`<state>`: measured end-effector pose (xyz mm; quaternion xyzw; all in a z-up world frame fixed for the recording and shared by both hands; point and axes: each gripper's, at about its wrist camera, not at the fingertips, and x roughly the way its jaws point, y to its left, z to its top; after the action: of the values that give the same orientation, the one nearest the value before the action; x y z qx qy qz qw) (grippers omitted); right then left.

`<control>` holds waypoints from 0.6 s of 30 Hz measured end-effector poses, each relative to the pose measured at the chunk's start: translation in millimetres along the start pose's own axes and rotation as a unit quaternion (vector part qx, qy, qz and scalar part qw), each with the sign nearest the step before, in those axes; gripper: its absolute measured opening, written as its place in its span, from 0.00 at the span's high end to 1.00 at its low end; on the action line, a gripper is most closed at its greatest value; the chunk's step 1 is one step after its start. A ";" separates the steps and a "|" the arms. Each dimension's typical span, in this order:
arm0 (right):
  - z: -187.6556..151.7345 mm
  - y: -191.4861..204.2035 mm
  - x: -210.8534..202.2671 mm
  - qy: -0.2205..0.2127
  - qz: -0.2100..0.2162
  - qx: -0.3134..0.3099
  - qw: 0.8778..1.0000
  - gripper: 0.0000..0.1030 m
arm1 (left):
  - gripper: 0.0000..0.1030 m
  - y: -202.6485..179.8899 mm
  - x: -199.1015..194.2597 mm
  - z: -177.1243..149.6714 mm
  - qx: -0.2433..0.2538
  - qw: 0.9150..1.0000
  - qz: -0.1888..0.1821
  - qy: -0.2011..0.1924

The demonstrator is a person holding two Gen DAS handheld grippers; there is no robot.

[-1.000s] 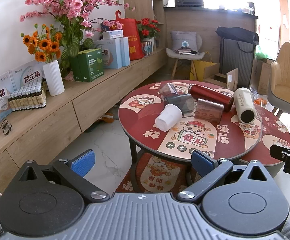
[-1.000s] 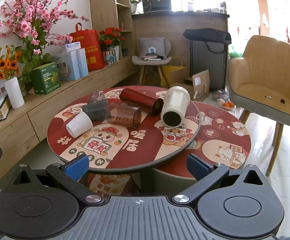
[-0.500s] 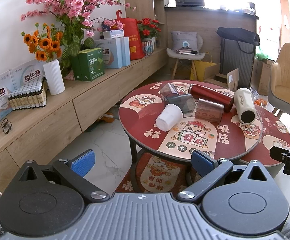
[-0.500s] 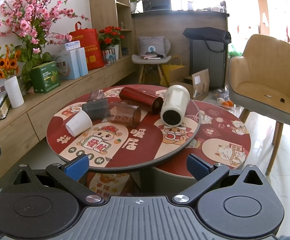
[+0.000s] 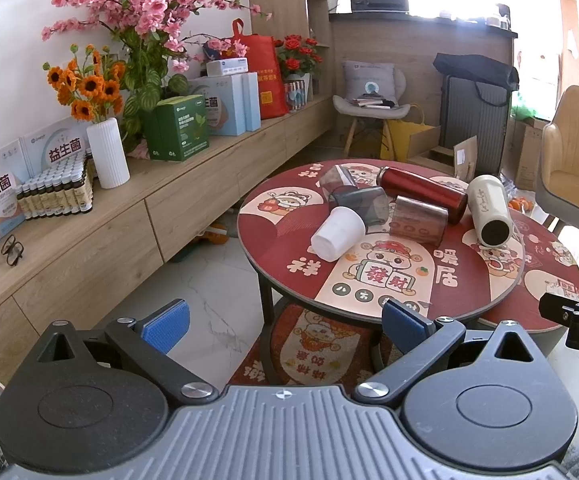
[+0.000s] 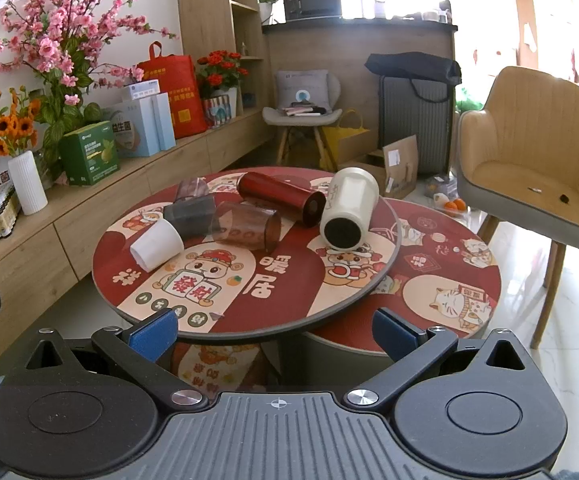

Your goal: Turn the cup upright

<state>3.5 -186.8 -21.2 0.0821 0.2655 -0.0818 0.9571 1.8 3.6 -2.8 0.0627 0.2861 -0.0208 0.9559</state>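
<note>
Hardly anything has moved since a second ago: both grippers have only drifted a touch nearer the round desk (image 6: 289,322), and the cups lie where they lay. Left gripper (image 5: 285,326) and right gripper (image 6: 275,332) hang short of the desk's near edge, jaws spread wide, holding nothing.

Well ahead of them, apart from both, the cups lie toppled in a cluster on the desk. Nearest the left gripper is a white cup (image 5: 337,233) on its side, closed base towards the cameras. Touching its far end is a grey translucent cup (image 5: 359,202), with a second clear one (image 5: 336,178) behind. Beside those a brown translucent cup (image 6: 246,227) lies with its mouth facing right. A red flask (image 6: 280,198) rests behind it, and a cream tumbler (image 6: 349,208) lies tilted, dark opening forward, near the desk's right rim.
</note>
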 end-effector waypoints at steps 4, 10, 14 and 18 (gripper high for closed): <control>0.1 -0.1 0.2 0.000 0.000 0.000 1.000 0.00 | 0.00 -0.3 0.0 0.1 -0.001 1.000 0.000 0.000; 0.3 -0.4 0.3 0.001 0.000 0.000 1.000 0.00 | 0.00 -0.2 -0.2 0.1 -0.001 1.000 -0.001 0.000; 1.2 -1.0 0.1 0.001 0.000 0.001 1.000 0.00 | 0.00 -0.4 0.0 0.6 -0.003 1.000 0.000 0.001; 0.7 -1.6 0.6 0.002 -0.001 0.001 1.000 0.00 | 0.00 -0.3 0.1 0.7 -0.004 1.000 0.000 0.001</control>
<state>4.1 -188.5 -21.1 0.0830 0.2676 -0.0827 0.9564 2.3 3.2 -2.4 0.0592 0.2869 -0.0200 0.9559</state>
